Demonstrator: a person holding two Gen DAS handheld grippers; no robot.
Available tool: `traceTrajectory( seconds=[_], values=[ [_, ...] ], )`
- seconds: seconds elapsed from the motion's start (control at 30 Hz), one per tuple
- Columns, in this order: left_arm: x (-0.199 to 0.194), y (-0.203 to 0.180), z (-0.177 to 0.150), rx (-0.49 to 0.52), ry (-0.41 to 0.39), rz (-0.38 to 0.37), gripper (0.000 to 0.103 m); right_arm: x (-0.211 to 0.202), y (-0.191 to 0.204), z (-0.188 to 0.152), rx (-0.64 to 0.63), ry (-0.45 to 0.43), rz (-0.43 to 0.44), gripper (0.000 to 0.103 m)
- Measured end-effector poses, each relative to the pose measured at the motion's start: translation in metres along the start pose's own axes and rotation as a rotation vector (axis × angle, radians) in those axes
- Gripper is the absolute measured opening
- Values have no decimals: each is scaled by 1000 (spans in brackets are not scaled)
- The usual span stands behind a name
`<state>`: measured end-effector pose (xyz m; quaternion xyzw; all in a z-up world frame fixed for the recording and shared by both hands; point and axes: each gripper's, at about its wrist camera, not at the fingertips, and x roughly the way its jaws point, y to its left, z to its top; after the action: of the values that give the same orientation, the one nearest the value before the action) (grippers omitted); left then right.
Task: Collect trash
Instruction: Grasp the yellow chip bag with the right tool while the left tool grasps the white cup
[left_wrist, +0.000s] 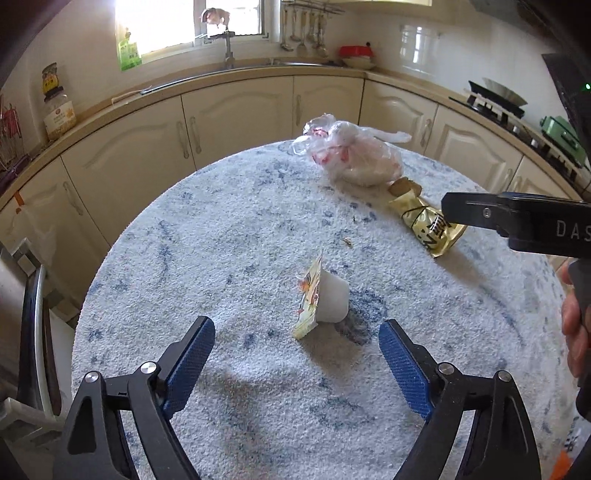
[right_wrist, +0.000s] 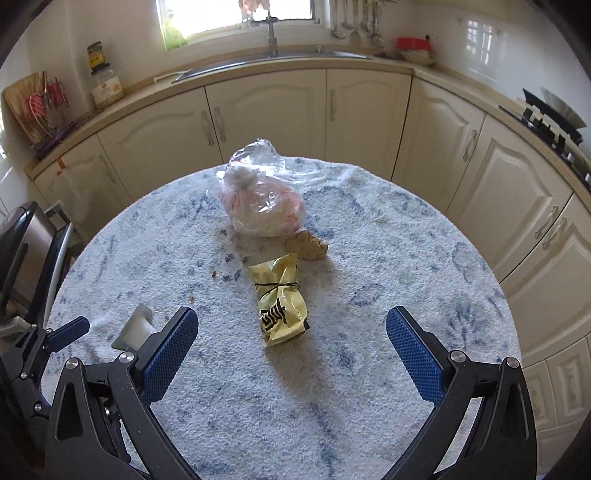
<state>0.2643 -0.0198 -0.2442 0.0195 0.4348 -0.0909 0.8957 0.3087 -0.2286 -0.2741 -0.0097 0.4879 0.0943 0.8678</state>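
White plastic marks the small cup (left_wrist: 332, 301), tipped on its side at lower centre of the left view with its peeled foil lid (left_wrist: 309, 300) flared out; it lies just ahead of the left claw (left_wrist: 297, 339), whose jaws gape wide, probably lined up to straddle it. At centre of the right view, the banded yellow wrapper (right_wrist: 280, 299) sits between the spread jaws of the right claw (right_wrist: 291, 325). Behind it, a knotted clear bag (right_wrist: 260, 201) rests on the towel-covered desk (right_wrist: 406, 258).

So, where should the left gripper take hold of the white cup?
Probably across the cup's plain white sides. It lies tipped over, peeled lid left, base right. The open left gripper can come straight forward, one finger at each side.
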Motion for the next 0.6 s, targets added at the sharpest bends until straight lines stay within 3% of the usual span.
traceTrajectory(
  seconds=[0.13, 0.2, 0.27, 0.3, 0.33, 0.4, 0.6],
  values=[
    [18, 1, 10, -7, 27, -22, 60, 31, 6, 5, -12, 46, 10, 82],
    [22, 2, 13, -6, 16, -17, 57, 45, 9, 6, -19, 70, 17, 72],
    [25, 2, 17, -3, 9, -8, 50, 57, 10, 4, -26, 99, 18, 57],
    [24, 2, 18, -2, 4, -12, 42, 56, 12, 2, -43, 75, 6, 51],
    [25, 2, 18, -1, 0, -19, 33, 55, 13, 1, -48, 73, 11, 37],
    [26, 1, 19, 2, -8, -24, 24, 52, 11, -3, -41, 67, 26, 34],
    [22, 6, 19, -32, -24, -68, 19, 30, -1, -20, -3, 48, 69, 33]
  ],
)
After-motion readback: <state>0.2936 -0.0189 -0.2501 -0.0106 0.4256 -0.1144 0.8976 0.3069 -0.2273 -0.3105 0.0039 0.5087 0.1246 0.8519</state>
